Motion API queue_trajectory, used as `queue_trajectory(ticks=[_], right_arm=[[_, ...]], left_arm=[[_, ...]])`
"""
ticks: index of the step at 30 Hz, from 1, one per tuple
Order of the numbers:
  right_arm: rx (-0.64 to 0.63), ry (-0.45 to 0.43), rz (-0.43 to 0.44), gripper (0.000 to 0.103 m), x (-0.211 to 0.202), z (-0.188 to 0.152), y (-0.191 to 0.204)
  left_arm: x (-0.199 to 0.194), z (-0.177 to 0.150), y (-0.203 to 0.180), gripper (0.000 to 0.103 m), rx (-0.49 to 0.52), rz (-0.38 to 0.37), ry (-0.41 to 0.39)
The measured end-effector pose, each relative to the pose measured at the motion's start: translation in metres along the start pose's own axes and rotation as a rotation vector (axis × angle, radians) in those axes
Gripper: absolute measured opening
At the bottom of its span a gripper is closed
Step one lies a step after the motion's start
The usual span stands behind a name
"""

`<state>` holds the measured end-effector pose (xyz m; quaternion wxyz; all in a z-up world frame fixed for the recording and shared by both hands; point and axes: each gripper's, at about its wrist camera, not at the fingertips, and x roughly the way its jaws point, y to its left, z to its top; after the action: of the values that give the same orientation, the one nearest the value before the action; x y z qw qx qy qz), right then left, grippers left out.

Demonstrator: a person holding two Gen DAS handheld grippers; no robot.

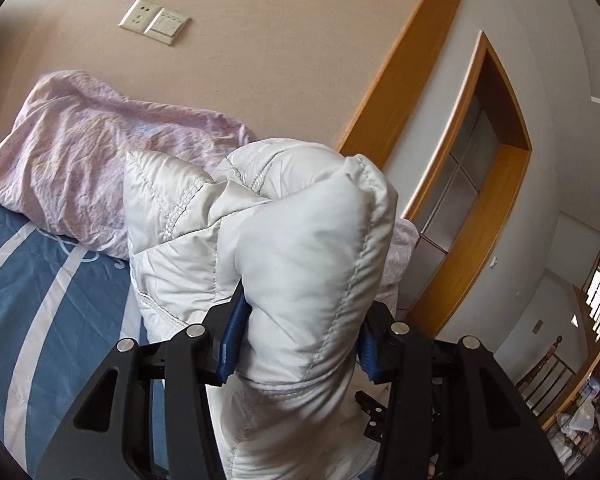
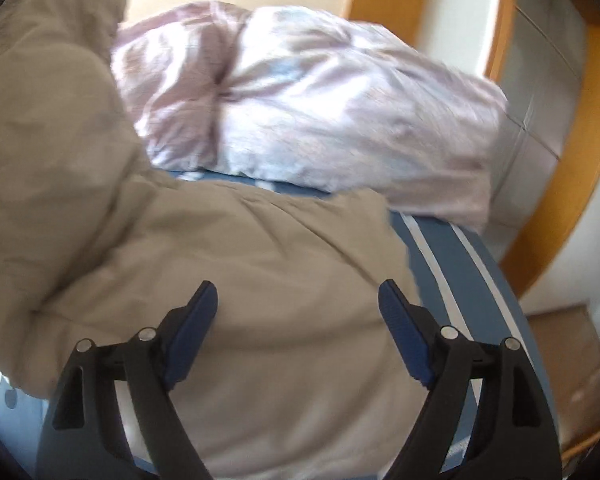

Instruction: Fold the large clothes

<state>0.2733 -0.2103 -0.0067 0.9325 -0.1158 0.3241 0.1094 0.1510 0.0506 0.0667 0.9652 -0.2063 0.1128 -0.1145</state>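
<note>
Left gripper [image 1: 300, 344] clamps a padded jacket [image 1: 300, 248] fold, lifting it to fold over – right gripper [image 2: 298, 320] hangs released above what is probably the same jacket, blurred, on the bed [image 2: 460, 264].

No readable txt, labels, brands or nos. anywhere; wall plates [image 1: 154, 22] blank, bedding prints too blurry.

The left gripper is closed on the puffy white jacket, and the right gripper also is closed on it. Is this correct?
Not quite. The left gripper is indeed closed on the puffy white jacket, but the right gripper is open and holds nothing, as the right wrist view shows.
</note>
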Motion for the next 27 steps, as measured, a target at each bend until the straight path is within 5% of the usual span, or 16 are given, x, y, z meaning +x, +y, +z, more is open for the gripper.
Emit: queue_trajectory(ticks=[3, 9, 14, 21, 27], right_arm=[[0.013, 0.122, 0.066, 0.082, 0.032, -0.009, -0.001], [0.051, 0.106, 0.138, 0.081, 0.034, -0.014, -0.006], [0.138, 0.028, 0.194, 0.081, 0.005, -0.021, -0.047], [0.231, -0.037, 0.101, 0.081, -0.022, -0.031, -0.114], [0.412, -0.047, 0.12, 0.081, -0.027, -0.034, -0.171]], left_arm=[[0.009, -0.004, -0.017, 0.047, 0.031, -0.029, 0.015], [0.035, -0.024, -0.065, 0.047, 0.136, -0.099, 0.098], [0.06, -0.046, -0.096, 0.047, 0.211, -0.15, 0.176], [0.084, -0.073, -0.124, 0.048, 0.311, -0.151, 0.235], [0.105, -0.104, -0.146, 0.05, 0.397, -0.158, 0.31]])
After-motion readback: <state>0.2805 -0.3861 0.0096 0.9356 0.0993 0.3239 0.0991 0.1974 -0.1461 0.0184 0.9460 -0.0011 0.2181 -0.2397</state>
